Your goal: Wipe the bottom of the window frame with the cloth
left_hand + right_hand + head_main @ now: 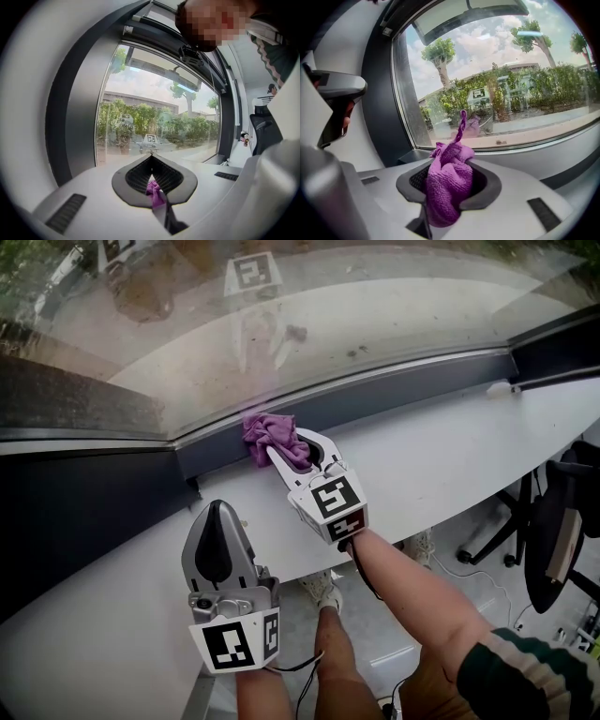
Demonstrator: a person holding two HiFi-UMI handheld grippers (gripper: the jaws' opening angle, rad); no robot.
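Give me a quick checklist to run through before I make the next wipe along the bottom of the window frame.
1. Cloth gripped by the right gripper: ok, jaws shut on it.
2. Cloth against the bottom of the window frame: ok, it appears pressed there.
3. Left gripper out of the wiping path: ok, jaws together, back over the sill.
4. Frame free of obstacles to the right: cannot tell, a small white item sits at the far end.
5. Frame already clean: cannot tell.
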